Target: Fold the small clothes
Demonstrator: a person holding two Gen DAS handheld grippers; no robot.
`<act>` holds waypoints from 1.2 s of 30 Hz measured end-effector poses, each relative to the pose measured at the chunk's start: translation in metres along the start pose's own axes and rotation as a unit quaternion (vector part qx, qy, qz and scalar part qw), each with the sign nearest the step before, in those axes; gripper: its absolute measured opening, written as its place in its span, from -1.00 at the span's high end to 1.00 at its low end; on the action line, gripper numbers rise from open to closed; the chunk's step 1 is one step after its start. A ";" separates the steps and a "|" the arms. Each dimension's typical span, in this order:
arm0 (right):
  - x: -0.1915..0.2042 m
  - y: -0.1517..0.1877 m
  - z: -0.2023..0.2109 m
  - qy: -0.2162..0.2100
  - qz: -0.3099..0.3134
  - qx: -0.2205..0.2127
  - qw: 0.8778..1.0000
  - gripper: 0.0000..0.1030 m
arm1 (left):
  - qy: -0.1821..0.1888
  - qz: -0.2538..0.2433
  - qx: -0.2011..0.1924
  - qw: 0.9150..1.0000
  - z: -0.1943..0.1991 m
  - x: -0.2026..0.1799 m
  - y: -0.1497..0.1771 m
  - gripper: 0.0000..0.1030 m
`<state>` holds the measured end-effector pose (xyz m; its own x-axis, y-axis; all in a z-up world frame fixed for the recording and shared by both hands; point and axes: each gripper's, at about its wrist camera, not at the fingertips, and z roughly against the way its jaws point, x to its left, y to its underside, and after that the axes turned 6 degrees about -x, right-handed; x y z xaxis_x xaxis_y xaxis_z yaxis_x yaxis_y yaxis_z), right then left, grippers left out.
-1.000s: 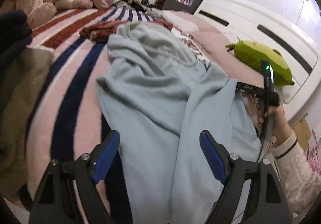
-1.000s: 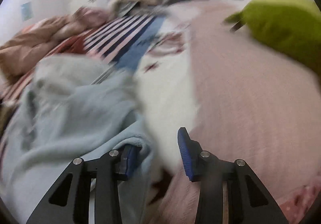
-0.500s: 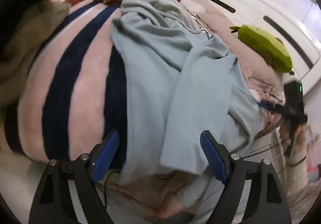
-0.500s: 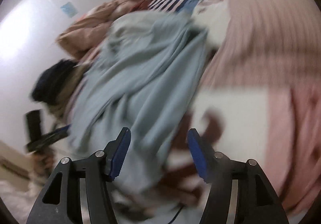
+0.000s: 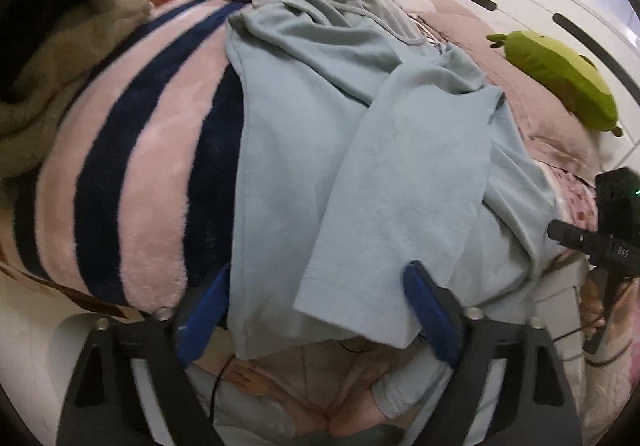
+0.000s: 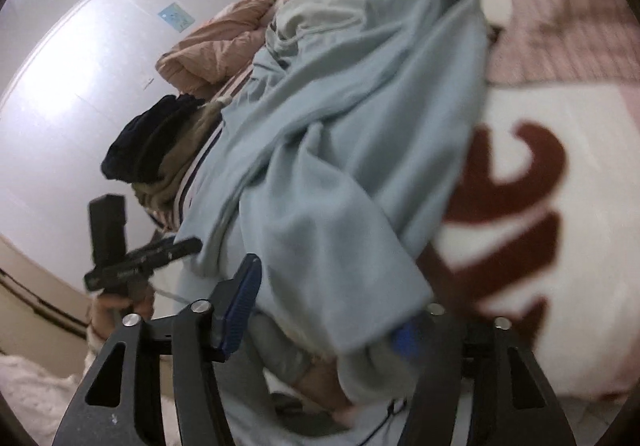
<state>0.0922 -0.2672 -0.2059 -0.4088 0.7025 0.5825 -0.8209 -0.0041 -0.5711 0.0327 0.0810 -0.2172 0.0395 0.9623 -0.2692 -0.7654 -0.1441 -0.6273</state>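
Both grippers now lower, at blue garment [image 5: 360, 166] hem; "OAS" [image 5: 622, 252]

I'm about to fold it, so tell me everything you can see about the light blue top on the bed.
The light blue top looks like soft knit fabric, crumpled, its ribbed neckline towards the far end and one flap folded diagonally across the body. It lies on the striped blanket, its near hem hanging over the bed edge. The hem sits between the fingers of the left gripper and right gripper; neither visibly pinches it.
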 end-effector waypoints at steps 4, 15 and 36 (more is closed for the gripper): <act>0.008 -0.003 -0.005 0.026 0.012 -0.009 1.000 0.37 | -0.001 -0.014 -0.018 1.000 0.005 -0.003 0.002 0.44; 0.005 0.001 0.028 -0.046 -0.021 -0.057 0.997 0.87 | 0.121 0.020 -0.065 0.990 0.054 0.017 -0.005 0.85; 0.060 -0.082 0.056 0.001 0.048 -0.099 0.994 0.88 | 0.103 -0.041 -0.152 0.982 0.091 0.011 -0.113 0.85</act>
<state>0.1125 -0.2639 -0.0918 -0.4805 0.7064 0.5198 -0.6837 0.0694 -0.7264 0.0608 0.1290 -0.0830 0.2452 0.9112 -0.3311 -0.5287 -0.1606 -0.8335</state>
